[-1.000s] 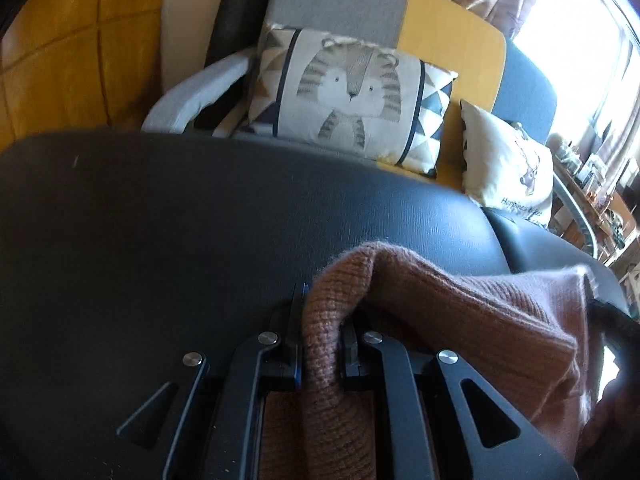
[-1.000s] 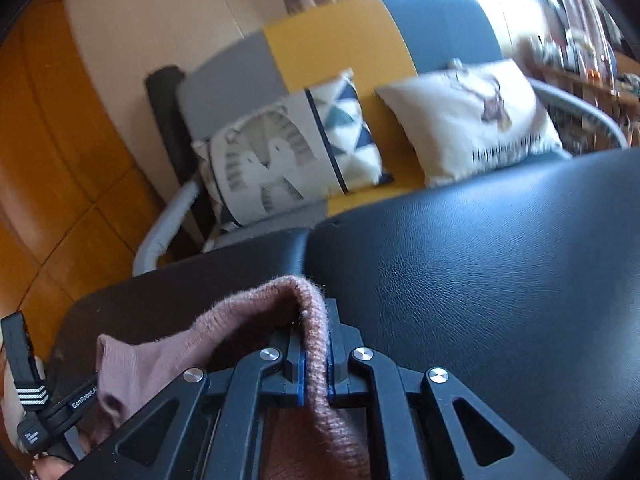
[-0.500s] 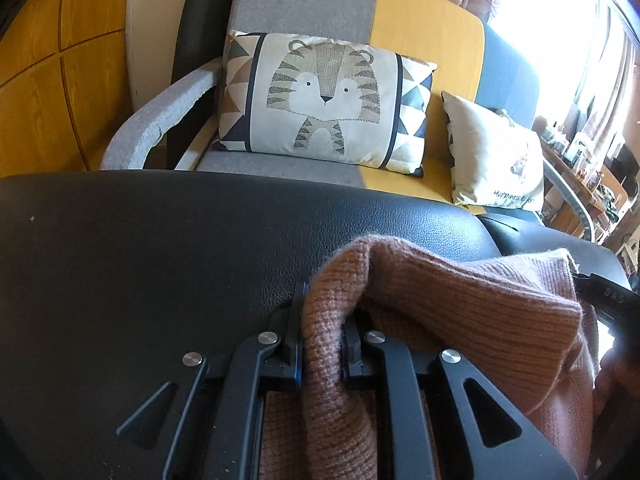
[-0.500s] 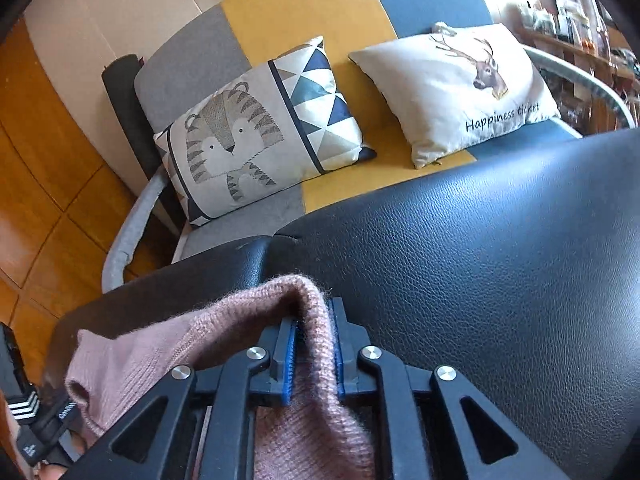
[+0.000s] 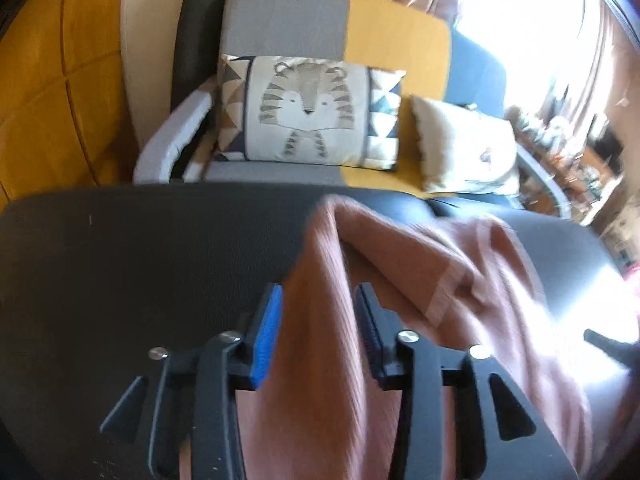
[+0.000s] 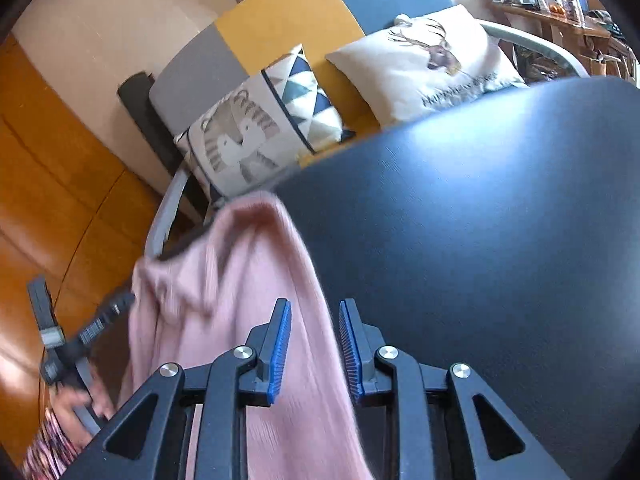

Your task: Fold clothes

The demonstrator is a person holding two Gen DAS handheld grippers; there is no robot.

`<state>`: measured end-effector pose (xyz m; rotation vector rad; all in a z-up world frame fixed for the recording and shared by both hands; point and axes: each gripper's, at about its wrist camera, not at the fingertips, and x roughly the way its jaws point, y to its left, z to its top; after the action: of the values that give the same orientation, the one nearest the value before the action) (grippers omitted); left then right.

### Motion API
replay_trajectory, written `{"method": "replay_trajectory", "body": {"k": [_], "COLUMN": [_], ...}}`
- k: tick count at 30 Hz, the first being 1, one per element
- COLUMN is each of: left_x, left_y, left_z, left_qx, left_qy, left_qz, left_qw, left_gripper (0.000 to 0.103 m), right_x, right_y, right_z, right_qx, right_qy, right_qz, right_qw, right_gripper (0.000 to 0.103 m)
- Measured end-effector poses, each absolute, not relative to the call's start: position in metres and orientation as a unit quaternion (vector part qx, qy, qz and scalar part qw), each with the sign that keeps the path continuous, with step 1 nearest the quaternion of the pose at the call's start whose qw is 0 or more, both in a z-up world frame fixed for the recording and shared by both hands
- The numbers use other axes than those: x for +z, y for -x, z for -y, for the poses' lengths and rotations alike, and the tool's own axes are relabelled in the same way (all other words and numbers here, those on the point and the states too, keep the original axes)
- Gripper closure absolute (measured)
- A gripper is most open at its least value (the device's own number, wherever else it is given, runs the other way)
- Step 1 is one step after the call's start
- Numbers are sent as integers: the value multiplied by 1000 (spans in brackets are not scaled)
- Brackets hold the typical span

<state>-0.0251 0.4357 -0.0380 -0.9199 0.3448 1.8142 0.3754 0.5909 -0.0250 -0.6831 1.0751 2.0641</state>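
Both the left claw [image 5: 318,320] and right claw [image 6: 314,340] have just been opening, and the sweater [image 5: 420,280] is released; the fold could be slumped out of shape as it is dropped.

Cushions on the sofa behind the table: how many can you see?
2. The tiger cushion leans on the grey and yellow back at the left end; the deer cushion sits to its right. Others may be hidden.

Both grippers: black plastic linkage frames w/ triangular cut-outs & silver round screw heads at the pivots. Left gripper [image 5: 318,332] has bright blue ribbed pads on its fingers; right gripper [image 6: 314,350] same build, blue ribbed pads. In right wrist view, person's hand [image 6: 76,404] sits above a pink/black patterned sleeve [image 6: 48,450].
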Motion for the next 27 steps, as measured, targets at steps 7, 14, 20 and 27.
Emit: {"method": "replay_trajectory", "body": {"k": [7,14,20,27], "left_x": [-78,-94,-97,-101], "left_y": [-21,-21,-19,-20], "left_z": [-372,-370,-364,-365], "left_qx": [740,736,734,733], "left_qy": [396,400,401,402], "left_qz": [-153,-149,-139,-135], "left_qw": [522,525,530,532], "left_gripper": [60,54,54,54], "right_x": [-44,-47,-69,-69], "right_y": [-485,-526,-513,-497], "right_z": [-505,-446,-421,-405], "right_qx": [778,776,773,798], "right_qy": [294,321,376,400], "right_qz": [-412,-414,-384,-299], "right_qw": [373,351,337,338], "right_gripper": [78,78,75,90]}}
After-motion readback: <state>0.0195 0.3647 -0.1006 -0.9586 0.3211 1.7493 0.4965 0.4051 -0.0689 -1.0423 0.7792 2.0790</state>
